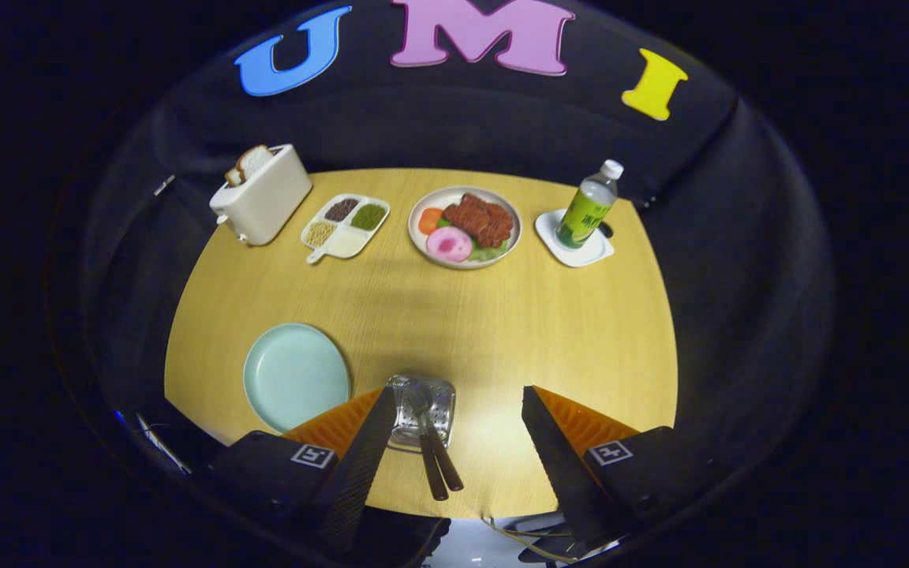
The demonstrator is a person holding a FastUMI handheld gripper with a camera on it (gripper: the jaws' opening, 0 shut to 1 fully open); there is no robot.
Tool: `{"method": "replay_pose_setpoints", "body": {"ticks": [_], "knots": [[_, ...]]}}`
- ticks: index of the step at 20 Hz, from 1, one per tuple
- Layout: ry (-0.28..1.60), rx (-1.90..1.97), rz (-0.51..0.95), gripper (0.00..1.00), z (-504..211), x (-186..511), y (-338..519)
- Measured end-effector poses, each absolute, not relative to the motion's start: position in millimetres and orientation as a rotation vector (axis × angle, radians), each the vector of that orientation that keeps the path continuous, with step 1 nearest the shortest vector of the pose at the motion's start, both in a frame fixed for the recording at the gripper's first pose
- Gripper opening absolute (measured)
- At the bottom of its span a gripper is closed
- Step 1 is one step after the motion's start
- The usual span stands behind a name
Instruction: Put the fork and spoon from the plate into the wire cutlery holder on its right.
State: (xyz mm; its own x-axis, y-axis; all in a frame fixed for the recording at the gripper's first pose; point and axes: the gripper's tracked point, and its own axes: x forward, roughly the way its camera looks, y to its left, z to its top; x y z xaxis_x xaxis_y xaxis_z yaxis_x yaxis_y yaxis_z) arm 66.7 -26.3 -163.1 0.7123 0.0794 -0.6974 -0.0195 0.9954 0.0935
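Fork and spoon (432,442) stood in wire holder (421,412) near table's front edge; gripper (458,430) gaped empty; left finger (364,465) risked tipping holder.

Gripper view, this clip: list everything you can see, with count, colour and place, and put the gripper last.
Table: one, light wood, under everything.
Toaster: one, cream, far end, bread slices sticking out of its top.
Divided tray: one, white, four compartments of grains, beside the toaster.
Food plate: one, pale, with red, pink, orange and green food, far middle.
Bottle: one, green label, white cap, upright on a white coaster.
Empty plate: one, pale green, near the left finger.
Wire cutlery holder: one, silver, between the fingers, nearer the left.
Fork and spoon: two, in the holder, dark handles pointing out.
Gripper: one, black and orange, fingers apart, holding nothing.
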Motion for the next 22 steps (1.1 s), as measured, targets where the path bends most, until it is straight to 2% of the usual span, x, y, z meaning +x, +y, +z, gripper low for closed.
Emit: {"method": "replay_pose_setpoints", "body": {"ticks": [6, 11, 22], "knots": [[0.425, 0.043, -0.011, 0.99, -79.0, 67.7, -46.9], [0.213, 0.079, -0.007, 0.98, -33.5, 51.8, -52.7], [0.137, 0.041, 0.128, 0.98, -51.3, 38.0, -56.3]]}}
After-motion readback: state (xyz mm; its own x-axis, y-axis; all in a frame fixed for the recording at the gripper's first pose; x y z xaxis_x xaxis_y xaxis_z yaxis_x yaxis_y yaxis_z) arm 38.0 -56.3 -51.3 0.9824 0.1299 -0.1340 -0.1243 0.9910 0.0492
